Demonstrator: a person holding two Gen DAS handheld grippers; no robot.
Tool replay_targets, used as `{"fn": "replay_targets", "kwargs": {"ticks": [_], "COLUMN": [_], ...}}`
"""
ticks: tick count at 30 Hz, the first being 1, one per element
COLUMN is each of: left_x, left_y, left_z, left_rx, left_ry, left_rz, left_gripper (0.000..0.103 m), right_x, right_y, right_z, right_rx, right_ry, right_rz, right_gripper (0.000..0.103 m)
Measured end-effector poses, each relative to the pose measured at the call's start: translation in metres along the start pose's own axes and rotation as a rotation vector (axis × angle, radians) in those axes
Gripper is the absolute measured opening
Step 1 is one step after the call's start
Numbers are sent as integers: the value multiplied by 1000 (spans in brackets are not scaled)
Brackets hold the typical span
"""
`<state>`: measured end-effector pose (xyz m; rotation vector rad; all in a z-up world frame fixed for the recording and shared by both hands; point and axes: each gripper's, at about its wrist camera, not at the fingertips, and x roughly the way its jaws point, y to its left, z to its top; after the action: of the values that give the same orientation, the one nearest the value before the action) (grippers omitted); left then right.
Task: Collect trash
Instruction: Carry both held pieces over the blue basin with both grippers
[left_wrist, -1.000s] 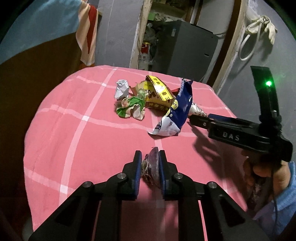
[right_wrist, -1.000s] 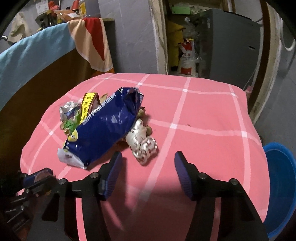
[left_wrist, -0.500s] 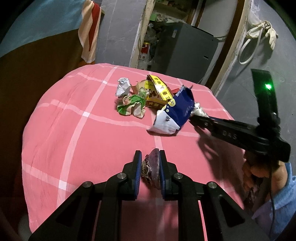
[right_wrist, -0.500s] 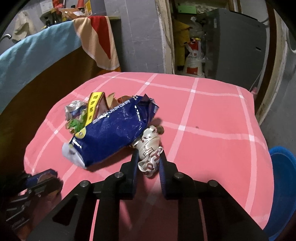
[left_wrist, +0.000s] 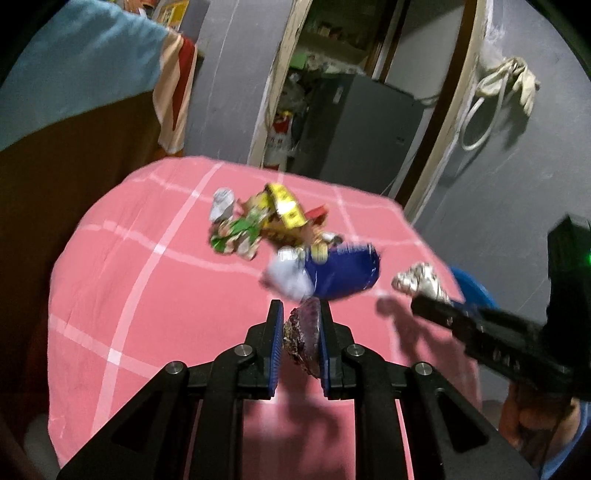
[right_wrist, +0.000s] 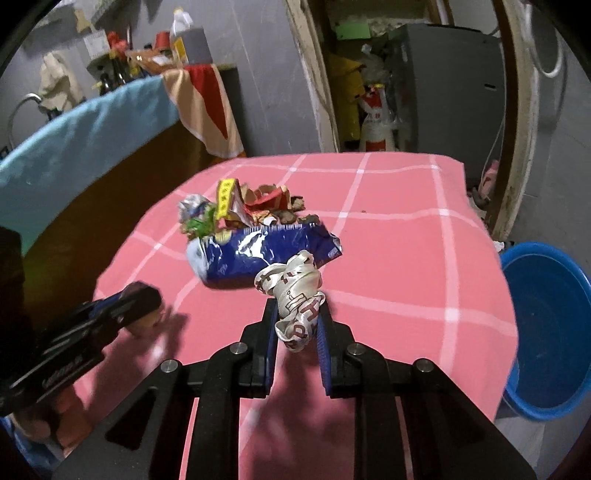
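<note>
Beside the table (right_wrist: 406, 258), blue basin (right_wrist: 546, 332).

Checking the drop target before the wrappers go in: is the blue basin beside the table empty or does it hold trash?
Cannot tell fully. The visible inside of the blue basin looks bare, but its near part is hidden.

A lived-in home utility room. Ahead of the gripper, a pink checked tablecloth (right_wrist: 406, 258); beyond it a cluttered doorway (right_wrist: 369, 92). A blue basin (right_wrist: 546, 332) sits right.
</note>
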<state>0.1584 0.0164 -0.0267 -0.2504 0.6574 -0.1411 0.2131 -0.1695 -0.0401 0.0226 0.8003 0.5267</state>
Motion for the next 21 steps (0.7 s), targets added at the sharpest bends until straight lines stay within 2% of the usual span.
{"fn": "replay_targets", "kwargs": {"ticks": [4,9,15,19,21], "left_x": [-14,-28,-33,-26,-18], "left_y": [-16,-50,-105,-144,-162], "left_z": [9,28,44,51,55], "left_rx": [20,66,139,179,197], "left_ry": [-90,-220,-332,-367,-368], "left_rz": [-25,-84,-181,-247,-282], "left_gripper": [14,14,14,14,14], "right_x": [-33,-76,-129,-155,-163], "right_y": [-1,-5,-24,-48,-60], "right_z": [-4,0,2,-2,0], "right_rx": [-11,-15,-11,12,24], "right_ry": [-109,-295,-507,-587,-599], "right_rz": [3,-26,-140,-248,-298], "right_gripper": [17,17,17,18,18]}}
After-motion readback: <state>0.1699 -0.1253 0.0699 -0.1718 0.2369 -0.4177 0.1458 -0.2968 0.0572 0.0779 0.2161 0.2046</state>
